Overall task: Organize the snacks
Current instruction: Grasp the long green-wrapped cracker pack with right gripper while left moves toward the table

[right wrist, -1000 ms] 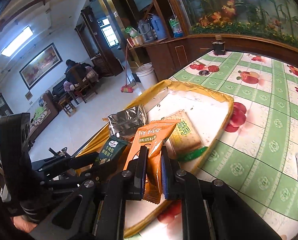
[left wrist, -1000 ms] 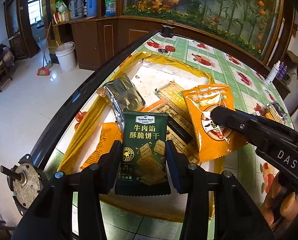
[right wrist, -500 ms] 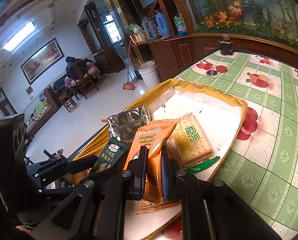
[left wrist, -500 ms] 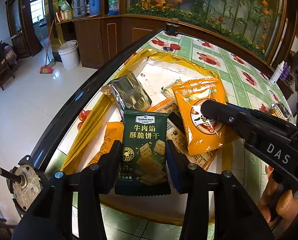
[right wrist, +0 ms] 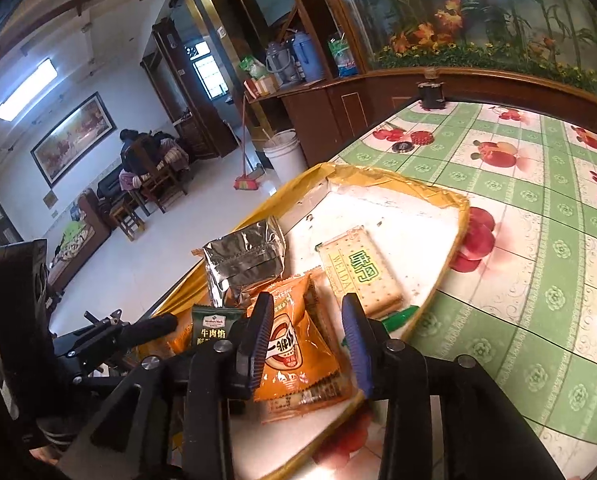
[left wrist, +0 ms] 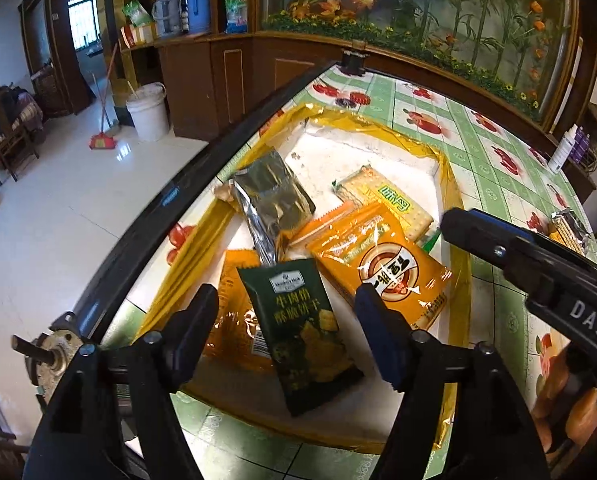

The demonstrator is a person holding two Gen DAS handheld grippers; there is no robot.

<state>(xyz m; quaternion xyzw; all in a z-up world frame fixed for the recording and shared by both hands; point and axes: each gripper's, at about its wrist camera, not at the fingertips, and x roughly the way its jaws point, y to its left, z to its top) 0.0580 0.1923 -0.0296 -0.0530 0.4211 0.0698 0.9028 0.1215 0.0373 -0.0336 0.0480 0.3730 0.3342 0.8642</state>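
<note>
Left gripper first: its jaws are opening, standing well apart, and the dark green cracker packet sits between them with a clear gap on both sides, so neither pad presses on it. That packet lies tilted, its top leaning toward the left finger, its bottom corner down on the white floor of the tray. It rests partly over an orange packet lying flat underneath, on its left.

Over to the right gripper: jaws opening here too, a moderate gap. The orange snack bag with the round brown logo lies between them. Its left edge runs behind the left finger, so whether they touch I cannot tell; the right finger stands clear of it, with white tray showing in between. So the bag is let go, lying flat on other packets near the tray's near edge.

Just beyond the right finger, the pale biscuit pack with green lettering lies flat on the tray, a green wrapper end poking out by its near corner. The silver foil bag sits behind the orange bag, toward the tray's left rim. The gold-edged tray rests on the green-checked fruit-print tablecloth.
</note>
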